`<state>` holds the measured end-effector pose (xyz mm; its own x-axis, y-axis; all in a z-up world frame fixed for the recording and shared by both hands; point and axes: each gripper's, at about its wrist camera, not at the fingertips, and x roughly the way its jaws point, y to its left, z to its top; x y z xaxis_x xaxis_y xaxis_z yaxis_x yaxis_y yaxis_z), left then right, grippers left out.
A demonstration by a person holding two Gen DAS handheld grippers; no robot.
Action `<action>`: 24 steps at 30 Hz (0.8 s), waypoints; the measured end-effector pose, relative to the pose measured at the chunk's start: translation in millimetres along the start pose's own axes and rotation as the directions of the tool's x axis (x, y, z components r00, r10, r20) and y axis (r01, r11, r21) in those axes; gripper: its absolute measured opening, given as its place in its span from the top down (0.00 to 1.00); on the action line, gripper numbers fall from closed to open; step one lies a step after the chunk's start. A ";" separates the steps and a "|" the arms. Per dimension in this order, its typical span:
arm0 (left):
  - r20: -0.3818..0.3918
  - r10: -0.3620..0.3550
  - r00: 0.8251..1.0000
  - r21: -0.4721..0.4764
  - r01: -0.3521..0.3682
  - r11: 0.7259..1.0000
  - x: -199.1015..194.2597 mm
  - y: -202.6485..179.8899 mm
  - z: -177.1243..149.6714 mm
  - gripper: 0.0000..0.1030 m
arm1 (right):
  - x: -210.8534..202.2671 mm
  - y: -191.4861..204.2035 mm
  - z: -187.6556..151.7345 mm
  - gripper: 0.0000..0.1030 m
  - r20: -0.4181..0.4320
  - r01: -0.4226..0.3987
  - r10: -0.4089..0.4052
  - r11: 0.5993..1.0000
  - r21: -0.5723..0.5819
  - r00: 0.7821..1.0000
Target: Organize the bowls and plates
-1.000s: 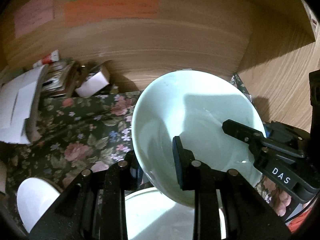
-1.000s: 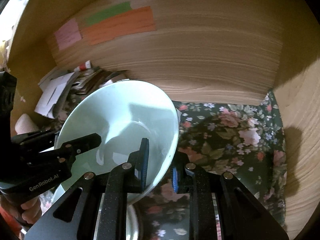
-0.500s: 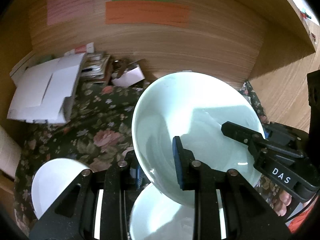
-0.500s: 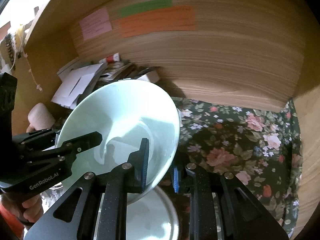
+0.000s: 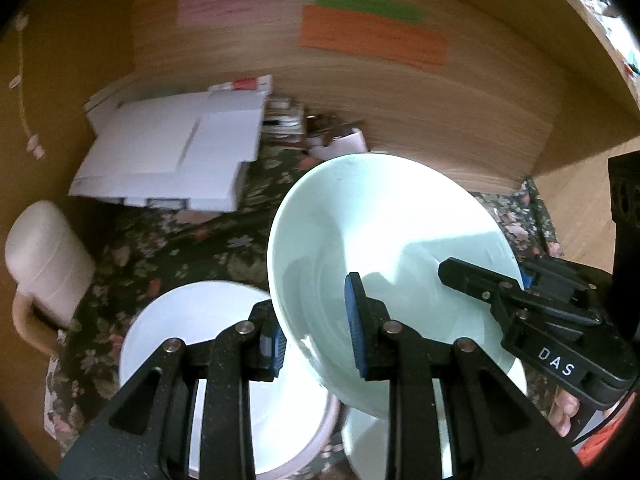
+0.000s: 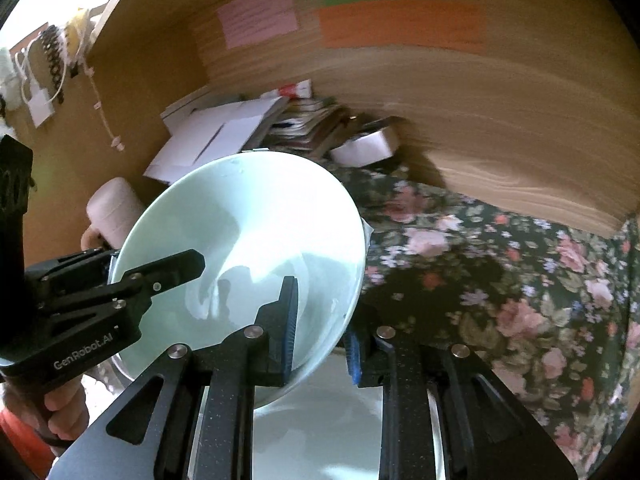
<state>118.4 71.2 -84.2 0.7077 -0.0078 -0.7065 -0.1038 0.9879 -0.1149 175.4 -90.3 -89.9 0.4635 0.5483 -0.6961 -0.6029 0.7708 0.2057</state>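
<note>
Pale green bowl held by both grippers above the desk

The right gripper (image 6: 320,334) clamps the tilted bowl (image 6: 248,232) at its near rim, the left gripper (image 6: 120,280) grips the opposite rim; a white plate (image 6: 320,420) lies underneath on the floral cloth (image 6: 500,288).

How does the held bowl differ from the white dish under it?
The bowl is pale green, tilted and lifted, its rim pinched by the left gripper and the right gripper. The white dish lies flat on the floral cloth, ungripped. The bowl looks deep; the white dish looks shallower. Both are round, glossy and empty.
</note>
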 end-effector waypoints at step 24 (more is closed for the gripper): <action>-0.025 0.092 0.995 -0.128 -0.094 0.987 -23.1 80.8 -42.6 0.75 | 45.3 65.7 -6.5 0.80 -0.098 -0.135 0.126 0.987 -0.086 0.987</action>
<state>64.0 144.5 -106.9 0.6775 0.0791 -0.7313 -0.2584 0.9564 -0.1359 152.6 -16.9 -112.4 0.3180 0.6069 -0.7284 -0.7134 0.6592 0.2378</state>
